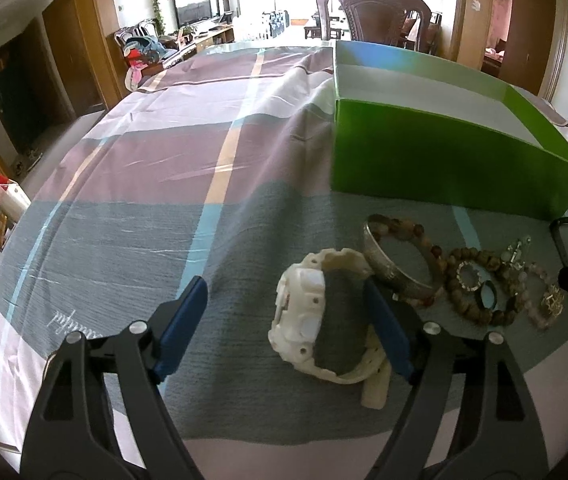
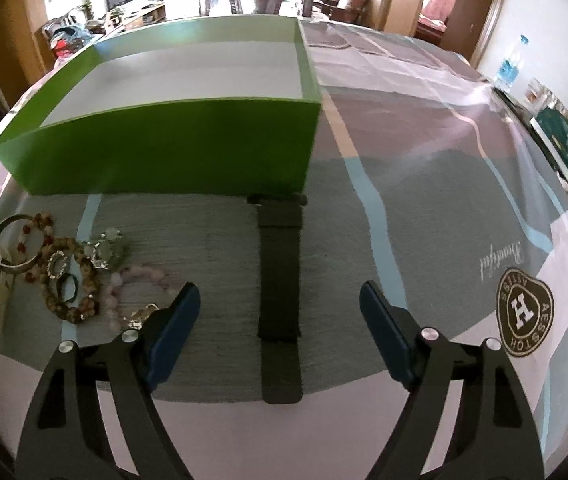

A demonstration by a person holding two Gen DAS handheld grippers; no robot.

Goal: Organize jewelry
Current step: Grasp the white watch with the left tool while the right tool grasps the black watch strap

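Observation:
A white watch (image 1: pixel 303 320) stands on its side on the cloth, between my left gripper's (image 1: pixel 287 316) open fingers and close to the right finger. Beside it lie a silver bangle (image 1: pixel 387 264), bead bracelets (image 1: pixel 471 280) and a pink bead bracelet (image 2: pixel 136 280). A black watch (image 2: pixel 280 276) lies flat, strap outstretched, between my right gripper's (image 2: pixel 280 320) open fingers. An open green box (image 1: pixel 443 160) with a white inside stands behind the jewelry; it also shows in the right wrist view (image 2: pixel 172 148).
The table carries a striped cloth (image 1: pixel 144 200) with a round logo patch (image 2: pixel 523 316). A dark wooden chair (image 1: pixel 371 12) stands at the far side. A water bottle (image 2: pixel 509 64) and a green book (image 2: pixel 563 144) lie at the right edge.

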